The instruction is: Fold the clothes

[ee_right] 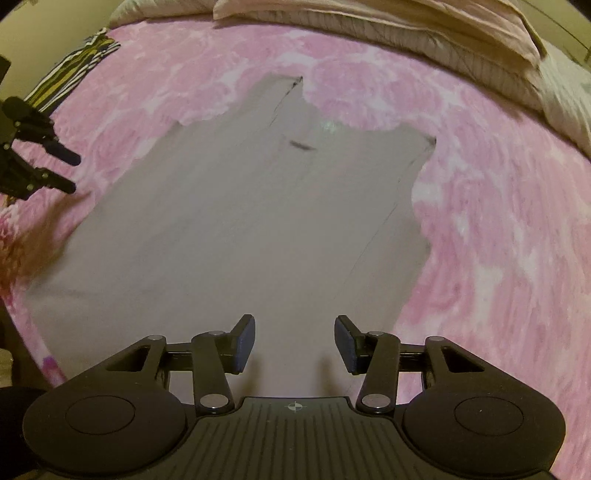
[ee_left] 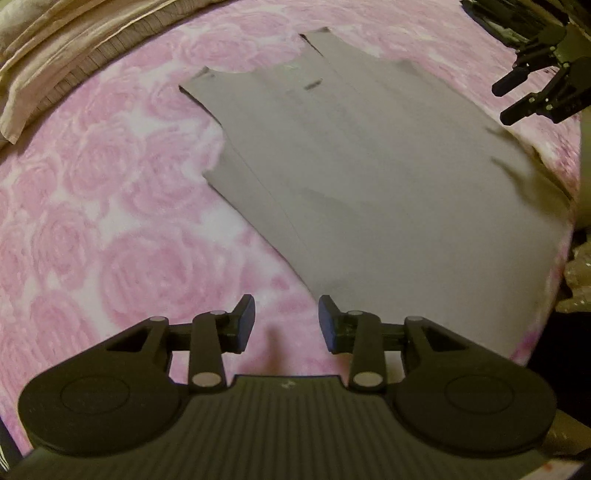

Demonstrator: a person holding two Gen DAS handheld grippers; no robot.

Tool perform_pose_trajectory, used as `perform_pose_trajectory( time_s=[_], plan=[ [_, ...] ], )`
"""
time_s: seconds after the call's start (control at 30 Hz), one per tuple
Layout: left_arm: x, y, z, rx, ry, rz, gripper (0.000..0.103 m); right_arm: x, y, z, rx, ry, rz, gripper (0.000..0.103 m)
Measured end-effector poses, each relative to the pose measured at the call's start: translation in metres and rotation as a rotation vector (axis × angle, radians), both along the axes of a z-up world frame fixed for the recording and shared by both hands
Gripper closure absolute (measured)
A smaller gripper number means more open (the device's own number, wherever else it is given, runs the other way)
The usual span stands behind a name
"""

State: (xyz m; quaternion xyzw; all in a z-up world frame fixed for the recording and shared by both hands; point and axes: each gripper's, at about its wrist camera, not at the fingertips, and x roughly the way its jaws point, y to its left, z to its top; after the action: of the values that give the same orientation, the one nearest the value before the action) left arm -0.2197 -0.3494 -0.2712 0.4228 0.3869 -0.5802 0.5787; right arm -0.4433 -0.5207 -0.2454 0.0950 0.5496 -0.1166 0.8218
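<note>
A grey sleeveless top (ee_left: 369, 177) lies flat on a pink rose-patterned blanket (ee_left: 110, 221), shoulder straps pointing away. My left gripper (ee_left: 287, 317) is open, hovering over the blanket just beside the top's near left hem corner, holding nothing. My right gripper (ee_right: 295, 339) is open too, above the top (ee_right: 240, 229) near its hem, with nothing between its fingers. In the left wrist view the right gripper (ee_left: 506, 99) shows at the top's right edge. In the right wrist view the left gripper (ee_right: 72, 174) shows at the top's left edge.
Beige pillows and bedding (ee_right: 406, 29) lie along the far side of the bed, also at the upper left (ee_left: 55, 48). A striped black, white and yellow cloth (ee_right: 74, 62) sits at the far left corner. The blanket edge (ee_left: 554, 258) drops off on the right.
</note>
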Motion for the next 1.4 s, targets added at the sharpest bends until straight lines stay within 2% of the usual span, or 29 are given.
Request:
perform_pose_trajectory(
  time_s=[0.1, 0.23, 0.37, 0.57, 0.87, 1.0, 1.13, 1.23, 1.4],
  plan=[
    [0.001, -0.001, 0.004, -0.009, -0.015, -0.032, 0.07, 0.004, 0.005, 0.003, -0.017, -0.001, -0.004, 0.058],
    [0.015, -0.033, 0.007, -0.053, -0.047, -0.064, 0.07, 0.022, -0.018, 0.008, -0.06, -0.028, 0.033, 0.058],
    [0.036, -0.088, 0.006, -0.101, -0.077, -0.095, 0.07, 0.051, -0.07, 0.007, -0.084, -0.045, 0.063, 0.058],
    [0.079, -0.181, -0.008, -0.128, -0.101, -0.108, 0.07, 0.101, -0.157, -0.006, -0.102, -0.042, 0.141, 0.058],
    [0.127, -0.278, -0.049, -0.097, -0.111, -0.167, 0.07, 0.166, -0.246, -0.037, -0.029, -0.033, 0.181, 0.058],
    [0.14, -0.298, -0.066, -0.038, -0.049, -0.199, 0.071, 0.179, -0.266, -0.05, 0.008, -0.031, 0.185, 0.058],
    [0.144, -0.307, -0.075, 0.001, -0.026, -0.247, 0.071, 0.186, -0.272, -0.056, 0.022, -0.035, 0.2, 0.058],
    [0.145, -0.31, -0.076, 0.018, 0.007, -0.276, 0.079, 0.189, -0.275, -0.06, 0.048, -0.03, 0.214, 0.058],
    [0.14, -0.312, -0.076, 0.037, 0.019, -0.311, 0.094, 0.191, -0.275, -0.07, 0.07, 0.01, 0.251, 0.06]
  ],
)
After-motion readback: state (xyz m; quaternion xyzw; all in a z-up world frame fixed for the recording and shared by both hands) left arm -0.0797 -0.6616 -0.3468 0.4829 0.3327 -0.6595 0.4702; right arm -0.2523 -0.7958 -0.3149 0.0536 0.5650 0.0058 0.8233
